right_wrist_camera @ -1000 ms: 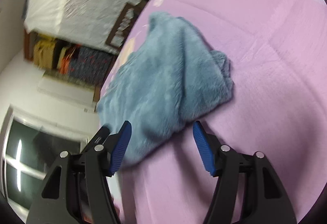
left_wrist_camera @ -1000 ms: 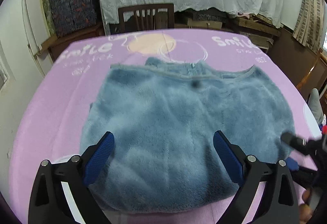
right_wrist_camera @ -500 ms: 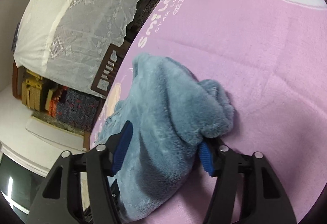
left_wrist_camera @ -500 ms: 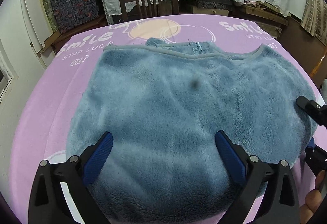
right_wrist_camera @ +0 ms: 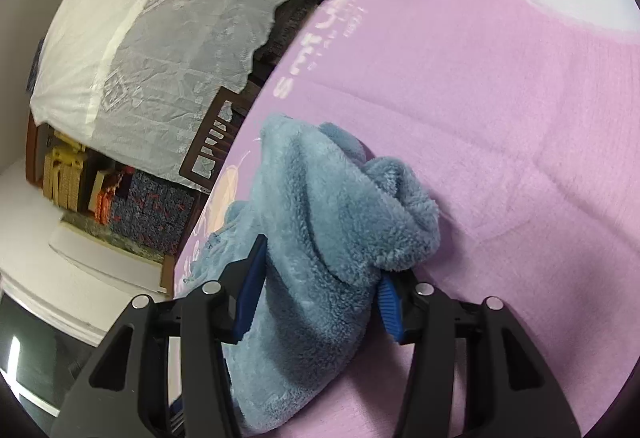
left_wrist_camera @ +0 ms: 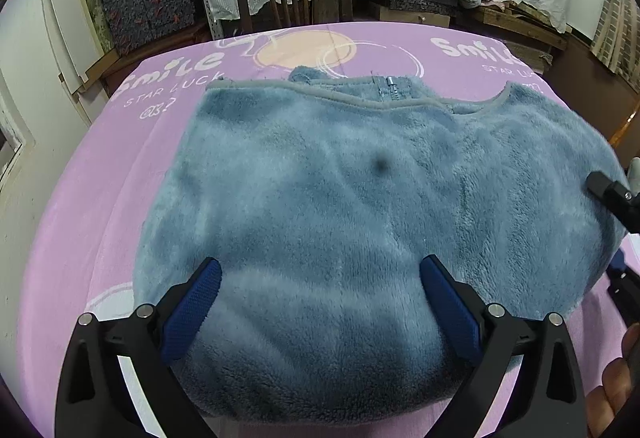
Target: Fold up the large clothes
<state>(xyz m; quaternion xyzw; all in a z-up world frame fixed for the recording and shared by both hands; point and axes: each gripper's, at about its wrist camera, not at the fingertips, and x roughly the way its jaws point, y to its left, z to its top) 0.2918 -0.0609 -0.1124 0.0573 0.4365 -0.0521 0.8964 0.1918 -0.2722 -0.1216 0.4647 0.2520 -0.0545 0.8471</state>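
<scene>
In the left wrist view, the left gripper (left_wrist_camera: 320, 294) is hovering with its jaws standing wide apart over the near part of a blue fleece garment (left_wrist_camera: 360, 222), which is lying spread on the bench (left_wrist_camera: 92, 198) under a purple cloth; nothing is being pinched. Beyond the gripper, the garment's zipper (left_wrist_camera: 390, 84) is lying at the far hem, and a wooden chair (left_wrist_camera: 294, 4) is standing past the bench. To the right, the tip of the right gripper (left_wrist_camera: 612, 194) is showing at the garment's edge.

In the right wrist view, the right gripper (right_wrist_camera: 320, 278) has just been closing, and its blue pads (right_wrist_camera: 250, 290) are pressing on a bunched fold of the blue fleece garment (right_wrist_camera: 328, 238) between them. Purple cloth is stretching away to the gripper's right.
</scene>
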